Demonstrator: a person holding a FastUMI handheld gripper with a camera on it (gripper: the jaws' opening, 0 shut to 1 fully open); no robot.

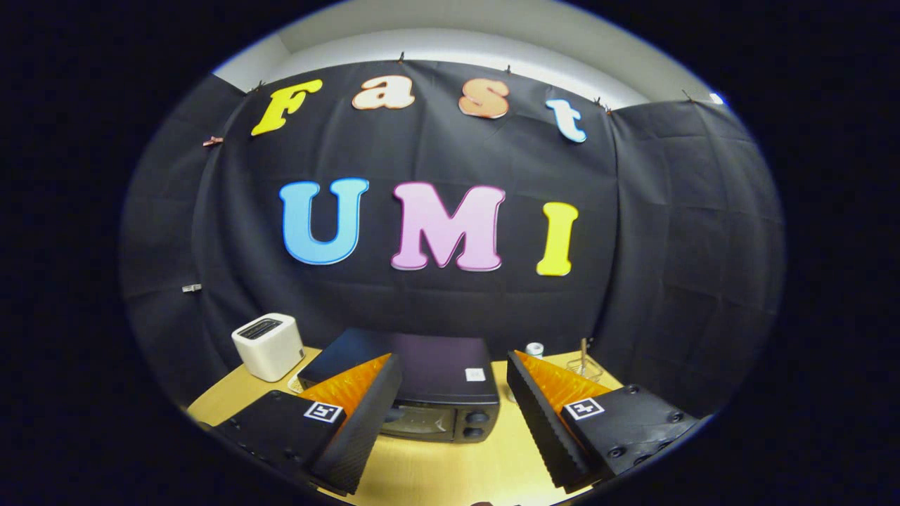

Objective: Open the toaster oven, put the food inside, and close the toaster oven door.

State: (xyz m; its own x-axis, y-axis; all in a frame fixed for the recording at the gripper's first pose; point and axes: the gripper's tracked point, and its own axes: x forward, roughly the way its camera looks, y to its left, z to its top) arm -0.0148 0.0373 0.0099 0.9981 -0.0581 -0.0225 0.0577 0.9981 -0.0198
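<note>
And here we are, looking out along the hand-held gripper (453, 369), its two fingers (365, 414) spread wide apart with nothing between the pads. It hangs above the near part of the counter (450, 471), a pale wood surface, and touches nothing.

Straight ahead, framed in the gap between the fingers, sits the toaster oven (422, 393). It's a dark box with a flat top, and its front faces us. The glass door (415, 420) stands upright and closed against the body. Two round knobs (477, 424) sit one above the other at the right of the door. A small white sticker (475, 374) lies on the top near the right front corner. The left finger overlaps the oven's left front corner in this view; the right finger stands clear of it.

Off behind the left finger, a white toaster (268, 346) with a dark slot on top stands on the counter, just beside the oven's left rear corner. Something pale and flat peeks out at its base, too hidden to name.

Beyond the right finger, a small white-capped container (534, 348) rises behind the oven's right side. Further right stands a thin wire rack (585, 362) with an upright stick in it, near the counter's far edge. As for the food, I cannot pick it out here.
</note>
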